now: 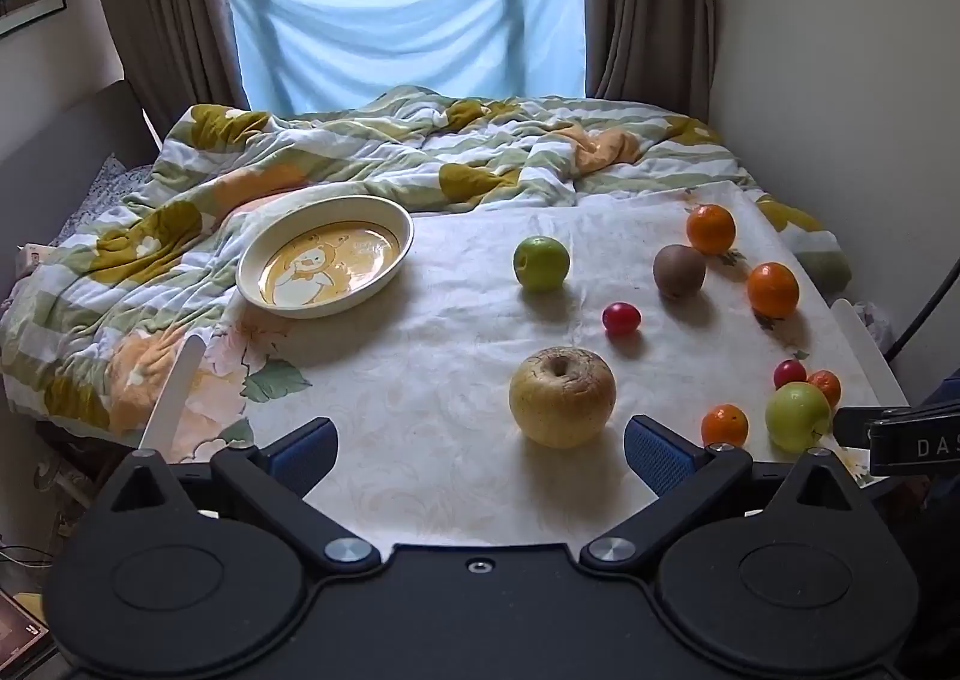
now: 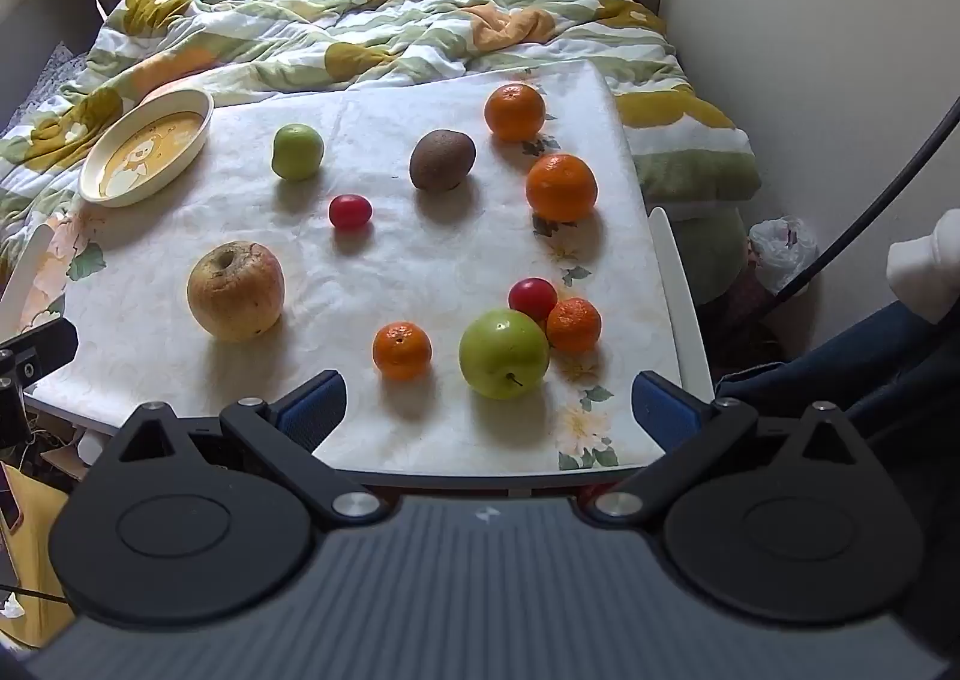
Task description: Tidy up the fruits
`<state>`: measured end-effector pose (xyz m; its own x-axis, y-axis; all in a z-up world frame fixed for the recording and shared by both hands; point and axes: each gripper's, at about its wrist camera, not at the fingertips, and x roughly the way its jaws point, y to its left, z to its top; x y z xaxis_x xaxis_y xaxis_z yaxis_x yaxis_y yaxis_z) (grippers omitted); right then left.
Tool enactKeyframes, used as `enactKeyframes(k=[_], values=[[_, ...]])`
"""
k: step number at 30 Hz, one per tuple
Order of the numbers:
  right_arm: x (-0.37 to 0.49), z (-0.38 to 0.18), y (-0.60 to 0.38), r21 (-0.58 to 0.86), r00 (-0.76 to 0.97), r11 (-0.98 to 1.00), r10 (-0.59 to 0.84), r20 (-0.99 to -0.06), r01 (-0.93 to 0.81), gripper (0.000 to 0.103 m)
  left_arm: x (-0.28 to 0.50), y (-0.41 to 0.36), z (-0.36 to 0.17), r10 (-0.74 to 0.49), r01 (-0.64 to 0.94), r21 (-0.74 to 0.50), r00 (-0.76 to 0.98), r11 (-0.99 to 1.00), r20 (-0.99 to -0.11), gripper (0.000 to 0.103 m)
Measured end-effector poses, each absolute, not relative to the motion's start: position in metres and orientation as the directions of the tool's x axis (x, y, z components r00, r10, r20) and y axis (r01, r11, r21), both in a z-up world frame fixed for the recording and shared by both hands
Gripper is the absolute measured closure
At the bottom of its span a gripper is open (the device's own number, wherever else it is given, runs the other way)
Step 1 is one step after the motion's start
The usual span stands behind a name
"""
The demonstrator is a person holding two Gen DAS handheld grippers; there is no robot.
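Loose fruits lie on a floral-cloth table [image 1: 420, 356] [image 2: 384, 284]. A large yellow apple [image 1: 562, 397] [image 2: 235, 290] sits just ahead of my left gripper [image 1: 480, 449], which is open and empty. My right gripper [image 2: 489, 410] is open and empty, just short of a green apple [image 2: 504, 353] [image 1: 797, 416] and a small orange [image 2: 401, 350] [image 1: 725, 425]. Farther off lie a second green apple [image 1: 540, 263] [image 2: 297, 151], a kiwi [image 1: 678, 271] [image 2: 442, 159], two big oranges [image 2: 561, 187] [image 2: 515, 111] and red cherry tomatoes [image 1: 621, 318] [image 2: 532, 299]. An empty duck-print bowl [image 1: 384, 284] [image 2: 207, 131] stands far left.
A rumpled striped quilt [image 1: 360, 152] [image 2: 360, 26] covers the bed behind the table. The wall runs along the right. A white chair rail [image 2: 675, 284] edges the table's right side. The other gripper's body shows at the right edge of the left wrist view [image 1: 912, 440].
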<state>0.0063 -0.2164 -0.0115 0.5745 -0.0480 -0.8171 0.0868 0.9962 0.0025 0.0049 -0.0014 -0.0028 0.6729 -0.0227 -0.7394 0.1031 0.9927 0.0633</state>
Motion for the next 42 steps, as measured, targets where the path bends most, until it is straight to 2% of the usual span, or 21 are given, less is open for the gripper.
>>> enactKeyframes(k=[4,8,42], values=[[0.006,-0.011,-0.216,0.004,0.572,0.996,-0.045,-0.819,0.084,0.0,0.003,0.009,0.002,-0.045,0.1,0.034,0.694,0.994,-0.718,0.0],[0.005,-0.011,-0.215,0.004,0.572,0.997,-0.045,-0.819,0.083,0.0,-0.001,0.002,0.0,-0.026,0.1,0.062,0.699,0.993,-0.714,0.0],[0.005,-0.012,-0.21,0.004,0.573,0.997,-0.041,-0.819,0.077,0.0,0.006,0.002,-0.003,-0.02,0.094,0.063,0.692,0.994,-0.722,0.0]])
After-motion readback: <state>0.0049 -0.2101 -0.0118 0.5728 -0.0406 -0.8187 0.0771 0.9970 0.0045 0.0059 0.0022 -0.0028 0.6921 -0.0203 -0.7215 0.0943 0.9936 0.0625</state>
